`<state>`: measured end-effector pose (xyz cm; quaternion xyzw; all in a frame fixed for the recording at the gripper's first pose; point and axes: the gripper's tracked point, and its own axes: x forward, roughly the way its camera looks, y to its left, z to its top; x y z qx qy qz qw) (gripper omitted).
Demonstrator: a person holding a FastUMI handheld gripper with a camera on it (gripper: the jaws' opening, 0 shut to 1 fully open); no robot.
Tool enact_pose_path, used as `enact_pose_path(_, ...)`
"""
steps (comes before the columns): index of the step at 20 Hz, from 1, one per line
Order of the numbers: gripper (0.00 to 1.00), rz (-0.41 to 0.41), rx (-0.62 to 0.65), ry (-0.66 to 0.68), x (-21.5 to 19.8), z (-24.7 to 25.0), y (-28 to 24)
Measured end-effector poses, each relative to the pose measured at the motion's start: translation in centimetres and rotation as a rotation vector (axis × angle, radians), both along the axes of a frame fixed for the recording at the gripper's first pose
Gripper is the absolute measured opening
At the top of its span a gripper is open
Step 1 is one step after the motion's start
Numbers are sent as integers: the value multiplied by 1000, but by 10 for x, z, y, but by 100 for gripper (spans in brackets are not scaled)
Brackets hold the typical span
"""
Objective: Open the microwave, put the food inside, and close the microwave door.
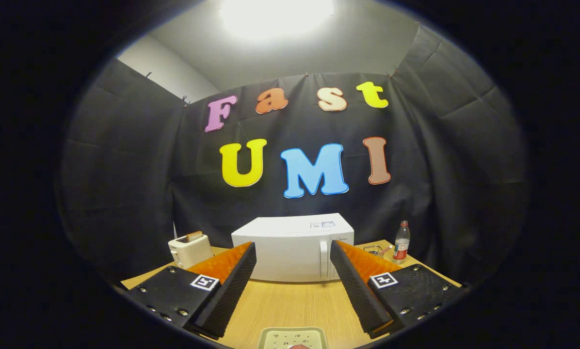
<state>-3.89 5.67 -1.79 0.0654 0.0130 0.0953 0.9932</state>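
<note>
Gripper (293,252) spread wide before shut microwave (292,247); its labels unreadable.

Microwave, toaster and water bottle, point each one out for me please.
Microwave (282,254): gripper view, on its closed front door.
Toaster (189,249): gripper view, on its front face.
Water bottle (401,245): gripper view, on its label.
Gripper (293,271): gripper view, fingers open.

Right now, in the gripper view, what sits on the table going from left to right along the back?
Toaster → microwave, door shut → water bottle. The gripper hangs open before them, its jaws spread wide with the microwave showing between.
</note>
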Motion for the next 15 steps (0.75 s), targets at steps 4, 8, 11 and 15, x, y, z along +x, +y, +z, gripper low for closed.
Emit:
enact_pose_path(4, 97, 5, -3, -5, 1, 2, 3)
enact_pose_path(8, 97, 8, 0, -13, 1, 6, 6)
enact_pose_path(11, 98, 10, 0, -19, 0, 9, 8)
enact_pose_path(15, 98, 12, 1, -26, 0, 14, 12)
